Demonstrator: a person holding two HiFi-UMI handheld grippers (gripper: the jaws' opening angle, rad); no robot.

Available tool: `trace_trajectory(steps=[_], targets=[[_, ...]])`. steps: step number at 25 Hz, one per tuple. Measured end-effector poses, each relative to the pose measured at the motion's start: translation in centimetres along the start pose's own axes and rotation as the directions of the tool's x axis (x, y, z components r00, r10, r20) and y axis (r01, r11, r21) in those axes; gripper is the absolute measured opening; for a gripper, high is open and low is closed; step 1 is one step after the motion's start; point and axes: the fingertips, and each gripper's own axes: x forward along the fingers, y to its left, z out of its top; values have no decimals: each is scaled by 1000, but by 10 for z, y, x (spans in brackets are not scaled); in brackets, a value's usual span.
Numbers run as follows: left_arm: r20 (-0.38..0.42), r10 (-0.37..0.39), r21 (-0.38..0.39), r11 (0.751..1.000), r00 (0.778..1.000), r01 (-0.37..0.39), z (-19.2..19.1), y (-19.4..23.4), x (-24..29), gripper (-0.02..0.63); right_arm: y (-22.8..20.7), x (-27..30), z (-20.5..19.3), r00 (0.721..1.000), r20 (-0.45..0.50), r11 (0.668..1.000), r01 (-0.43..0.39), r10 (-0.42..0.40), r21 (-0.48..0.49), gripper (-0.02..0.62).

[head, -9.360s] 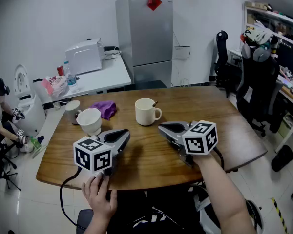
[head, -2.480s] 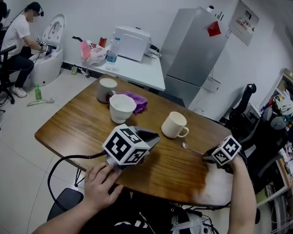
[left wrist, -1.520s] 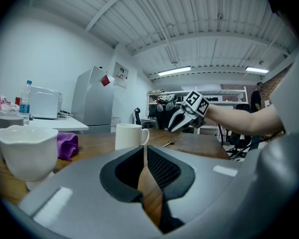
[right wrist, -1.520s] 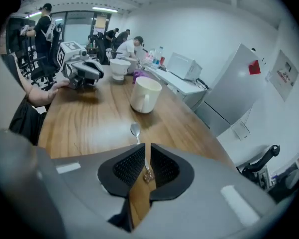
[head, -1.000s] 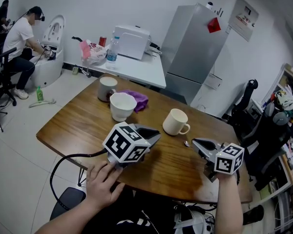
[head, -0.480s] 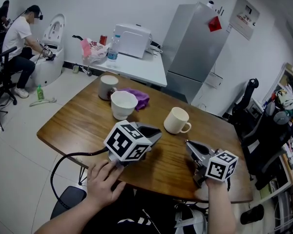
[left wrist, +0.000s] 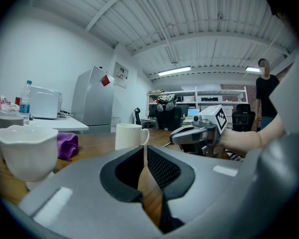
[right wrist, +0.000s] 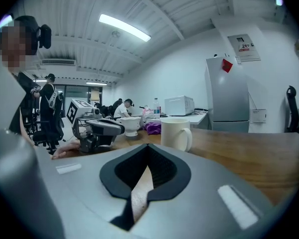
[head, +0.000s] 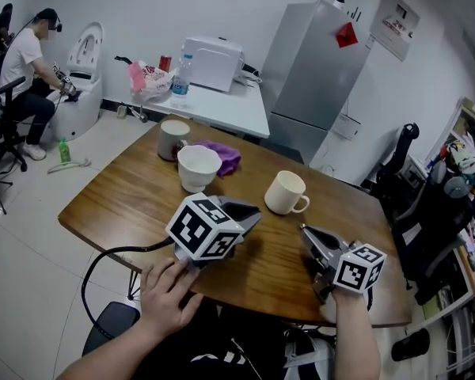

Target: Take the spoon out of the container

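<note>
Right gripper [head: 304, 229], jaws closed, points nearly level toward mug [head: 285, 193].

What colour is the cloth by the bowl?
The cloth is purple, clearest in the head view.

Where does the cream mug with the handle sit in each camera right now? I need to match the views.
Head view: cream mug just right of centre, handle pointing right.
Left gripper view: cream mug left of centre, mid-height.
Right gripper view: cream mug just right of centre, handle on its right.
Shared landmark: the grey refrigerator stands behind the mug in all three.
</note>
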Motion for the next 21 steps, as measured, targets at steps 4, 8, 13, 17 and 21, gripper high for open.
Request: trace_trajectory(steps=[4, 8, 13, 17, 21], targets=[[1, 0, 1, 1000, 1000, 0, 0, 0, -1, 23, 0, -3, 3, 999, 35, 1000, -8, 7, 15, 0], [0, 1, 0, 1000, 1000, -1, 0, 0, -1, 23, 3, -4, 5, 998, 49, 1000, -27, 27, 6, 0], [1, 0, -1, 1000, 1000, 0, 0, 0, 0, 23, 5, -5, 5, 998, 51, 999, -42, 42, 1, 0], [1, 1, 0, 1000, 1000, -1, 0, 0, 0, 23, 6, -5, 5, 997, 53, 998, -57, 57, -3, 0], [1, 2, -1, 1000, 1000, -2, 0, 1, 0, 23, 6, -4, 6, 997, 55, 998, -57, 57, -3, 2]])
